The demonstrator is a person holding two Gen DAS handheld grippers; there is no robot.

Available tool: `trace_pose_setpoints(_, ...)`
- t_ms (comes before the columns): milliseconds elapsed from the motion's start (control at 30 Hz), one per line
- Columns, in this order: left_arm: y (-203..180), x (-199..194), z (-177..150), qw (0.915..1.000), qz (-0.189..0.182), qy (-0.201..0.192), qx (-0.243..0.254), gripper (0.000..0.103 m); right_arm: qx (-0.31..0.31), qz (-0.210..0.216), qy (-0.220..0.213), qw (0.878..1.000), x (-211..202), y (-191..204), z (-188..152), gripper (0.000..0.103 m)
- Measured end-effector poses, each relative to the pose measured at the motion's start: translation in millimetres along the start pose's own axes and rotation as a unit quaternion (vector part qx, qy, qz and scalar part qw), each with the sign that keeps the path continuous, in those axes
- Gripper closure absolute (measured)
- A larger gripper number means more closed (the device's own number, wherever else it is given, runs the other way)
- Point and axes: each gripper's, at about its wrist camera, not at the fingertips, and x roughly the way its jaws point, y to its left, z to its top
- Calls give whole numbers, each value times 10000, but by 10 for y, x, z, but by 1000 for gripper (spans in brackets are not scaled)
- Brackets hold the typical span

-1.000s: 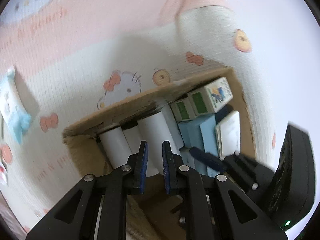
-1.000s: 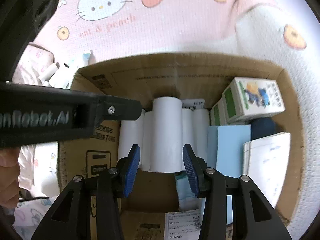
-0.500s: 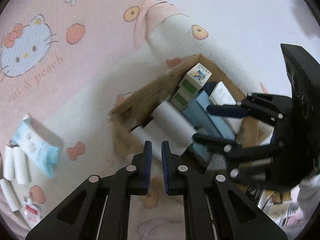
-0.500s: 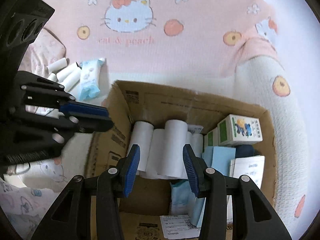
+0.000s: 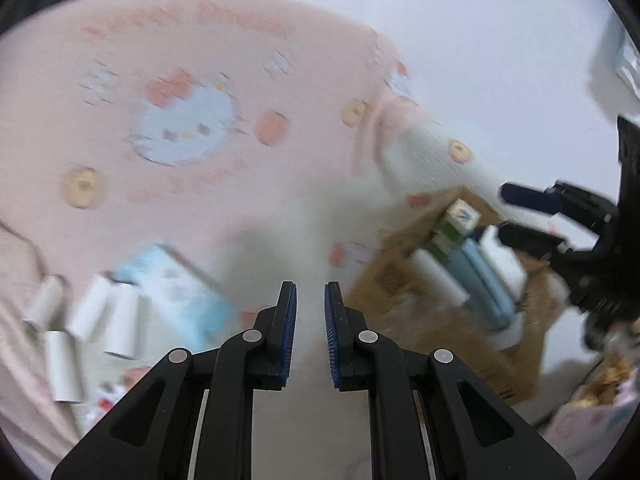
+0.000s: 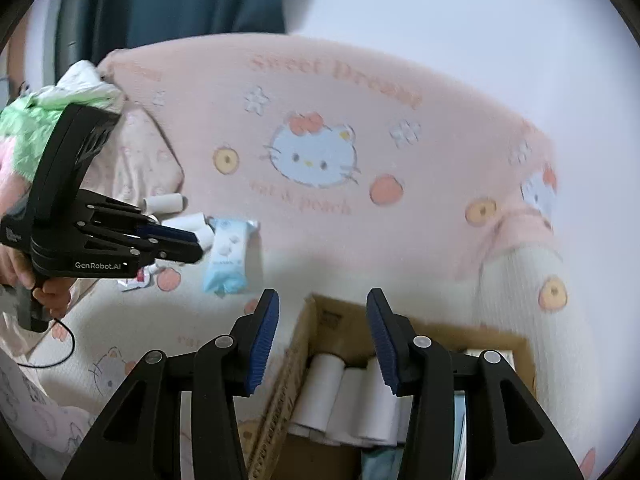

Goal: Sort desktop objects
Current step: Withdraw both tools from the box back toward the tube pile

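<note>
**Both grippers empty, next pick waits on the blanket**

The loose white paper rolls (image 5: 92, 320) lie in a small cluster on the pink cartoon-cat blanket (image 6: 320, 92), just beside a pale blue soft tissue pack (image 6: 226, 256); more white rolls (image 6: 324, 392) already stand side by side in the brown cardboard box (image 6: 304, 328), next to green-and-white cartons (image 5: 448, 236) and blue packets. In the left view at least 4 loose rolls show, though blur hides their exact lie.

The left gripper (image 5: 310, 336) points between cluster and box, its jaws narrow and opening with nothing between them. The right gripper (image 6: 322, 340) hangs over the box's near corner, jaws moderately apart and opening, also empty.

Judged from this, the step in hand is reaching for another loose item. To do it well, the left jaws should spread wider than a roll before descending, straddle 1 roll across its round side, not its ends, and avoid nudging neighbours or the tissue pack touching them.
</note>
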Motion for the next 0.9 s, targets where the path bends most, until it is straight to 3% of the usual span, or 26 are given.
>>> trace_pose_setpoints(67, 106, -163, -128, 9996, 209, -192, 64, 76, -116, -68, -74, 9999, 12, 91, 4, 53)
trace_pose_setpoints(133, 182, -343, -293, 9978, 461, -418, 220, 76, -102, -177, -206, 9996, -33, 181, 23, 51)
trace_pose_setpoints(233, 281, -490, -536, 9949, 843, -364, 428, 72, 118, -267, -362, 9989, -32, 254, 27, 37)
trace_pose_setpoints(267, 335, -506, -602, 9957, 814, -279, 335, 69, 178, -266, -394, 9987, -34, 292, 34, 35)
trace_pose_setpoints(367, 605, -542, -748, 9978, 560, 4, -364, 68, 221, -260, -486, 9982, -30, 426, 49, 34)
trace_pose_setpoints(500, 957, -591, -876, 9909, 624, 27, -1192, 65, 118, -209, -729, 9970, 27, 725, 23, 29)
trace_pose_setpoints(533, 1066, -628, -913, 9878, 577, -96, -1442, 63, 104, -172, -768, 9968, 46, 789, 16, 29)
trace_pose_setpoints(600, 1232, -668, -961, 9815, 437, -201, -1855, 48, 45, -51, -826, 9966, 118, 967, -5, 28)
trace_pose_setpoints(700, 1485, -678, -1046, 9678, 163, -230, -2502, 34, -89, -2, -988, 9951, 251, 1226, -20, 28)
trace_pose_setpoints(833, 1698, -586, -1135, 9558, 392, -71, -2912, 30, -72, 138, -1113, 9937, 503, 1530, 18, 27)
trace_pose_setpoints(900, 1764, -545, -1174, 9532, 552, 3, -2973, 30, 86, 415, -1011, 9940, 712, 1632, 51, 27)
